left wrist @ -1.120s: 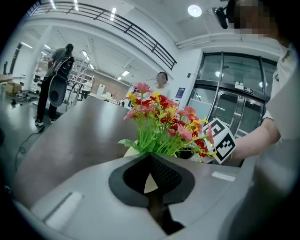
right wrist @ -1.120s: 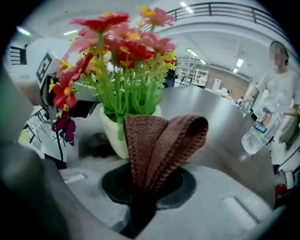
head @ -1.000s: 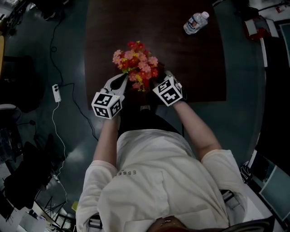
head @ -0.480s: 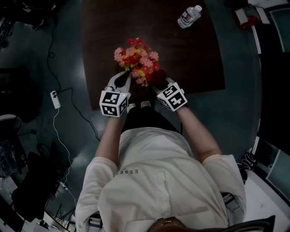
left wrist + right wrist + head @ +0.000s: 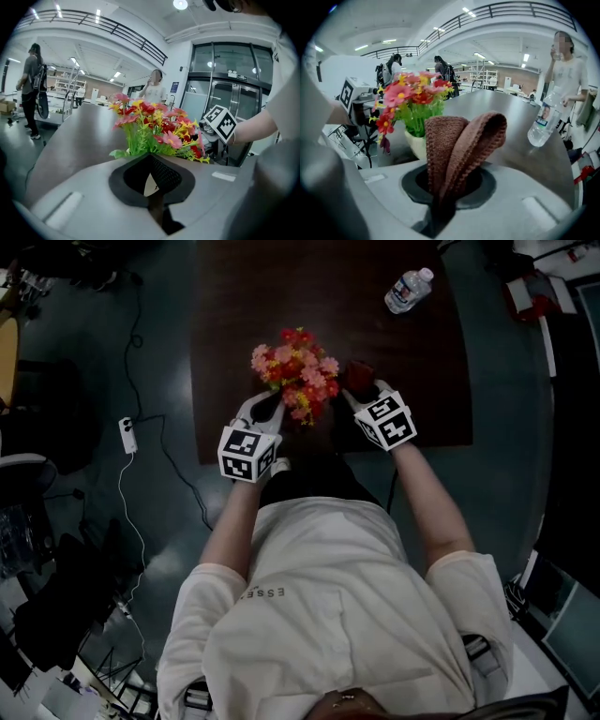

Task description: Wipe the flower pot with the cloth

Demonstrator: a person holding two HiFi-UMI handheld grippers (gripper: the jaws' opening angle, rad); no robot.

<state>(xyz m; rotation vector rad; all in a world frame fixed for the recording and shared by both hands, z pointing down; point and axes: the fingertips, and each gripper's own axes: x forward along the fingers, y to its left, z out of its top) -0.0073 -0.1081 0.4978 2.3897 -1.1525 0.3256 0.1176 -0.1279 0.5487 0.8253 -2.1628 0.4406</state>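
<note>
My left hand-held gripper [image 5: 266,412] clamps the cream flower pot [image 5: 415,143] steady; my right hand-held gripper [image 5: 361,390], beside it, pinches the brown knitted cloth [image 5: 459,140] for wiping.

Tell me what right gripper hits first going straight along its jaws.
Probably the flower pot: it sits just left of centre behind the cloth clamped in the right gripper, so the cloth touches first. Depth unclear.

The back of my white shirt [image 5: 319,615] carries small print, of which I read "ESSE". The label on the water bottle [image 5: 407,291] is too small to read.
</note>
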